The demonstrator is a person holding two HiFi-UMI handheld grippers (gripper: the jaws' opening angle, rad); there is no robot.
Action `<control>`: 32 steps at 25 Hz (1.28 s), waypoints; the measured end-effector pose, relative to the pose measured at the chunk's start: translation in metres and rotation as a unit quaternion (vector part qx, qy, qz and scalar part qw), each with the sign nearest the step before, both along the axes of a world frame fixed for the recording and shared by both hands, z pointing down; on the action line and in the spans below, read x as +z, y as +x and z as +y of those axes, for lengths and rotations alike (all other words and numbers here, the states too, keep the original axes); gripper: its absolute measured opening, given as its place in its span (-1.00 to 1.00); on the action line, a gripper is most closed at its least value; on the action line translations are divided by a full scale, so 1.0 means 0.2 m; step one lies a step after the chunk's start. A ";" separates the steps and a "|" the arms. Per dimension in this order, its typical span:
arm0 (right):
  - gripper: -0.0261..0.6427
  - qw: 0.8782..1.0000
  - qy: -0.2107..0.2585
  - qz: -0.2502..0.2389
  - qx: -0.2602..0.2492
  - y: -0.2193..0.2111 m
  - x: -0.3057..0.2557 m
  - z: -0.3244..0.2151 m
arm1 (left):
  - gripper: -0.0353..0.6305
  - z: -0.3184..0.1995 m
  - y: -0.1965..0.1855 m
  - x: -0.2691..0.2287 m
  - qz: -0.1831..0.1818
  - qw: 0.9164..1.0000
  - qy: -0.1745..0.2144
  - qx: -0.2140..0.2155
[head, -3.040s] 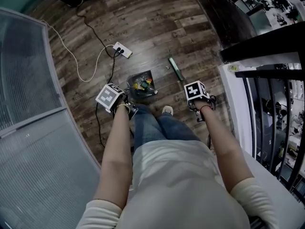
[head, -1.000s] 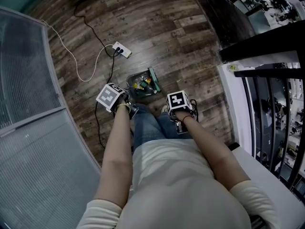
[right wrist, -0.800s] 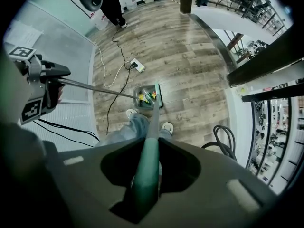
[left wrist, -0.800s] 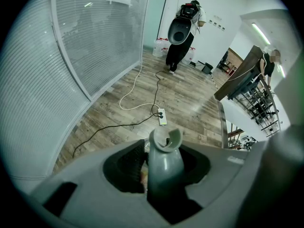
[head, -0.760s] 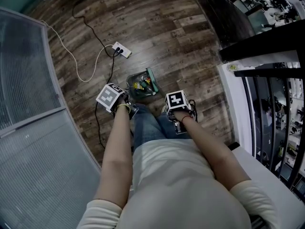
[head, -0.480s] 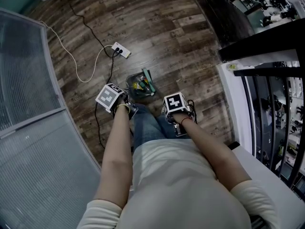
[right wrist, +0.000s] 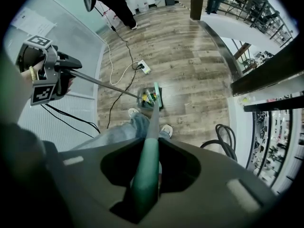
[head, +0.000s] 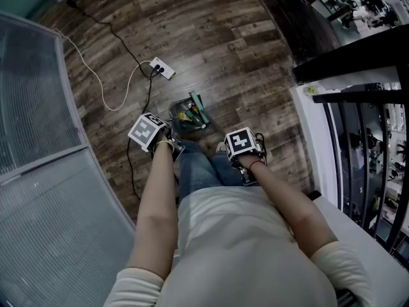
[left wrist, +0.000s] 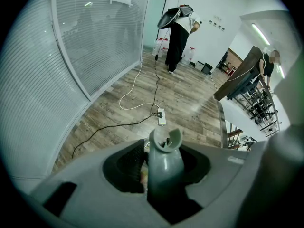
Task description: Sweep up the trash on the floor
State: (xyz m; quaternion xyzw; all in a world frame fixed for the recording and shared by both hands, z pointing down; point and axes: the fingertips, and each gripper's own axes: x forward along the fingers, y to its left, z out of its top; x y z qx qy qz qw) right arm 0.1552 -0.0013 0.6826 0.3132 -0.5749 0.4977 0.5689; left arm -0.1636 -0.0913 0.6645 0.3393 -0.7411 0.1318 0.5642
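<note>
Dark wood-plank floor fills the head view. Just ahead of the person's shoes sits a grey dustpan holding colourful trash, with a green broom head against its right edge. The left gripper is clamped on the dustpan's long grey handle. The right gripper is clamped on the green broom handle, which runs down to the dustpan. Open floor lies beyond the dustpan. A glass wall with blinds borders the left, and a dark counter and black railing border the right. A white power strip with a white cable and a black cable lies beyond the dustpan. A coiled black hose lies to the right, apart from the shoes.
</note>
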 end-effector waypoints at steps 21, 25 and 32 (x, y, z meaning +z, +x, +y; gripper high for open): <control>-0.64 1.000 0.022 0.011 0.006 0.12 -0.07 0.00 | -0.47 0.08 0.04 -0.01 -0.005 1.000 0.002 0.005; -0.64 1.000 0.026 0.012 0.011 0.17 -0.07 0.01 | -0.47 0.11 0.06 -0.02 -0.007 1.000 0.009 0.015; -0.64 0.999 0.031 0.012 0.015 0.24 -0.08 0.02 | -0.47 0.17 0.09 -0.03 -0.012 1.000 0.021 0.020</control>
